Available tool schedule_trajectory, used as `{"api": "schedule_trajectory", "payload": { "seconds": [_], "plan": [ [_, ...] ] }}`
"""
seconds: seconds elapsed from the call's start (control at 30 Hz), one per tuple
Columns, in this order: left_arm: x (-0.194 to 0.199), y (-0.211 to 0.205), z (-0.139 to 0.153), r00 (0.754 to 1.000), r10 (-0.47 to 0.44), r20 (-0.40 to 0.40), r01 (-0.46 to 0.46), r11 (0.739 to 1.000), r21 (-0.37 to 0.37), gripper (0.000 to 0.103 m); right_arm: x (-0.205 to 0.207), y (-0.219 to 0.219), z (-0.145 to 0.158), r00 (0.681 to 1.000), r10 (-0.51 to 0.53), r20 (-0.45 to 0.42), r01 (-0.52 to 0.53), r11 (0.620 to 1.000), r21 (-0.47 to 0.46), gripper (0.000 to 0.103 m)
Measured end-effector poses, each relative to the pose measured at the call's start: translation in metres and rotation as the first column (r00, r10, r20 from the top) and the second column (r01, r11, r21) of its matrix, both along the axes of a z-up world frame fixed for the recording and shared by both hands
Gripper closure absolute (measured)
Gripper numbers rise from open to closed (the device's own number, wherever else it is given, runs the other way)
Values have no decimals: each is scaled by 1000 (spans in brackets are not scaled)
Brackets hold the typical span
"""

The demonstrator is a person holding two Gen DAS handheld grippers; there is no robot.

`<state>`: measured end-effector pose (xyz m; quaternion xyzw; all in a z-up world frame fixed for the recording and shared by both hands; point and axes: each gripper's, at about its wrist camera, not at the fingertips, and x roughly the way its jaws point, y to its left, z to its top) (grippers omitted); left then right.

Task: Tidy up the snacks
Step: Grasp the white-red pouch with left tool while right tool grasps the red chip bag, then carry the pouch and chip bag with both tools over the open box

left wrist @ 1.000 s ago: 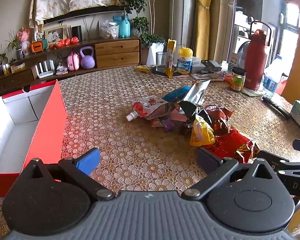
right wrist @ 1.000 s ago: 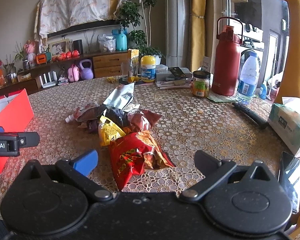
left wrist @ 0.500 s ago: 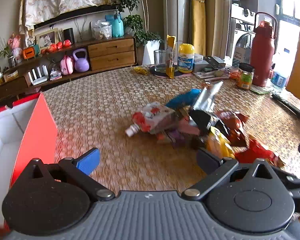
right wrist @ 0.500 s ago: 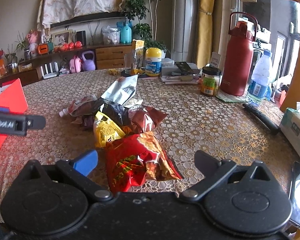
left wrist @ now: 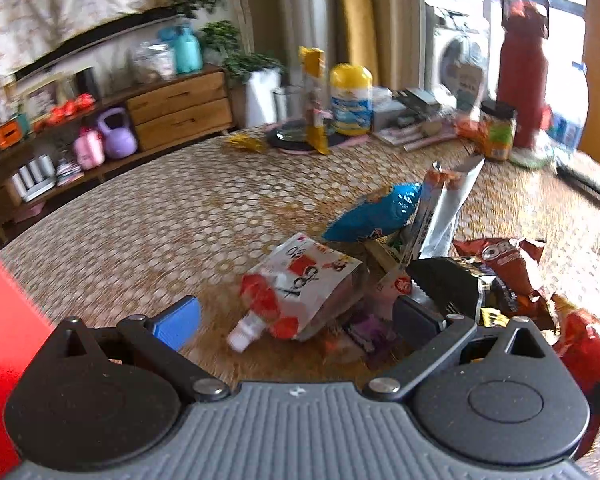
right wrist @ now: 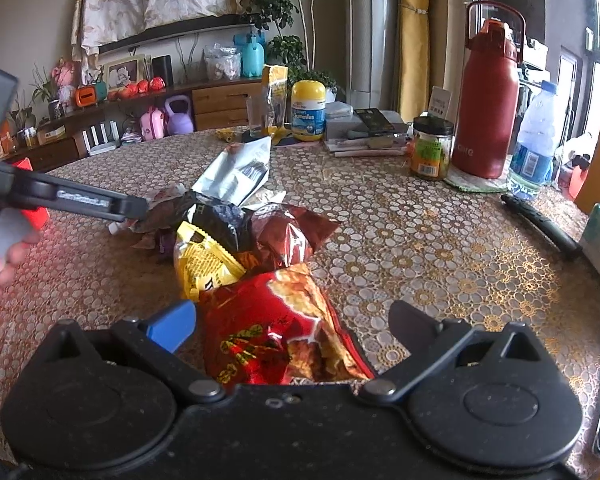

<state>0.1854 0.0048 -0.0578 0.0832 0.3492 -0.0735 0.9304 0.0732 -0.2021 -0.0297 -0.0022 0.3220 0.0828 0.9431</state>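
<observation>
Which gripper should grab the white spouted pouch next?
Left. The left gripper is open with the white spouted pouch right between its fingers; the right gripper sits over the red chip bag.

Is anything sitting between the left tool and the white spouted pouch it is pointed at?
Nothing visible does. In the left wrist view the left tool is open, and the white spouted pouch lies on the tablecloth right in front of its gap, at the near edge of the snack pile, with no other packet over its near side.
</observation>
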Motion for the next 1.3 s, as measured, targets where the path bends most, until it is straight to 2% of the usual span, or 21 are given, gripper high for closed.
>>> {"api": "schedule_trajectory", "payload": {
  "seconds": [0.13,0.33,0.6,0.8,0.93,0.97,1.03,1.13,1.3],
  "plan": [
    [23,-4,-10,999,-51,-14,51,998,34,0,6,-5,-3,1000,-4,-8,4,1000,19,0],
    [50,-3,-24,993,-108,-39,110,993,40,0,10,-11,-8,1000,-9,-24,10,999,44,0],
    [74,8,-35,981,-177,-76,174,983,-50,0,17,-11,-17,999,18,-42,-16,998,60,0],
    [79,18,-45,978,-175,-114,159,977,-142,1,26,-1,-23,998,38,-43,-37,999,33,0],
    [74,14,-46,979,-173,-103,161,980,-116,10,29,2,-27,998,49,-43,-47,998,35,0],
    [73,13,-46,981,-166,-103,156,983,-97,14,29,3,-27,998,50,-43,-48,998,34,3],
    [72,11,-47,982,-159,-103,150,985,-84,14,28,4,-27,997,60,-40,-58,997,43,10],
    [70,11,-46,985,-139,-104,130,988,-85,15,27,7,-28,997,65,-31,-64,997,36,13],
    [62,10,-45,988,-112,-106,105,992,-69,17,23,8,-26,997,79,-18,-79,996,35,25]
  ]
}}
